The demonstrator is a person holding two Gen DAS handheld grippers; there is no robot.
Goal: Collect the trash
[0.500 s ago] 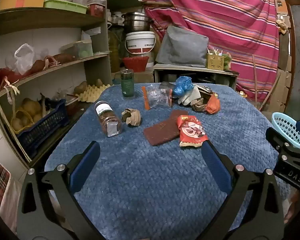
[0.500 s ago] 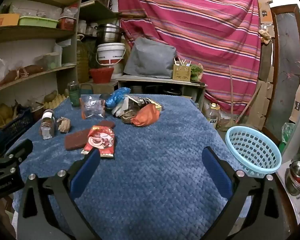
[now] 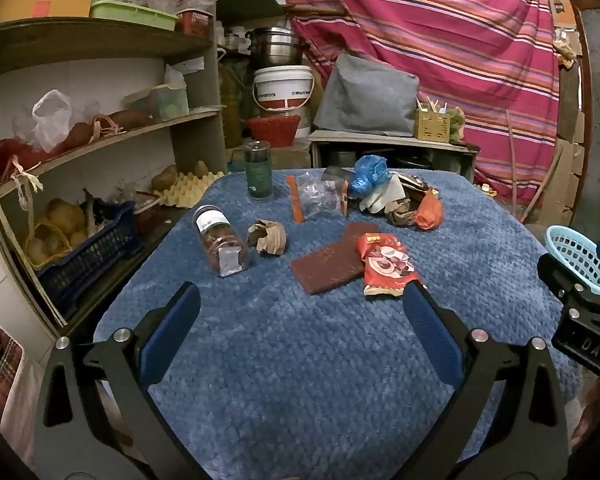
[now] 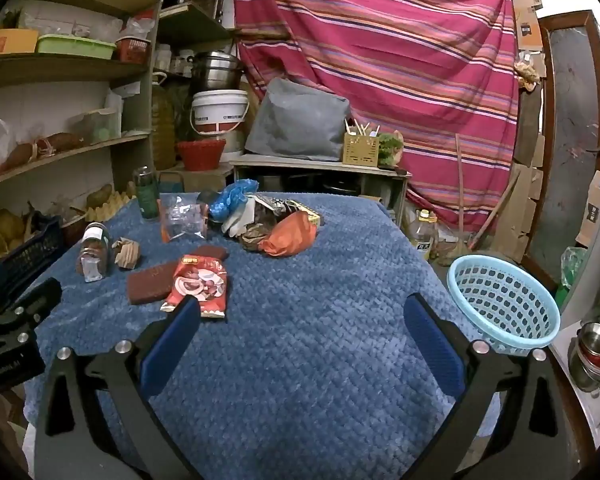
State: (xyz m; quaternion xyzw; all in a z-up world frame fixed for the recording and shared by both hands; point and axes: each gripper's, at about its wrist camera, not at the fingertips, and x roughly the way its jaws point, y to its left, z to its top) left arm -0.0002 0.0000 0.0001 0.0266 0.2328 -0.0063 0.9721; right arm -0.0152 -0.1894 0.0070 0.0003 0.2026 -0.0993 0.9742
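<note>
Ahead and to the left stand wooden shelves (image 3: 100, 40) against a pale wall (image 3: 80, 80), stocked with boxes and bags. Straight ahead, beyond the blue-covered table (image 4: 320, 360), a striped magenta cloth (image 4: 380, 60) hangs as a backdrop above a low bench (image 4: 320, 166). To the right stands a wooden-framed door (image 4: 572, 140). Light is dim.
</note>
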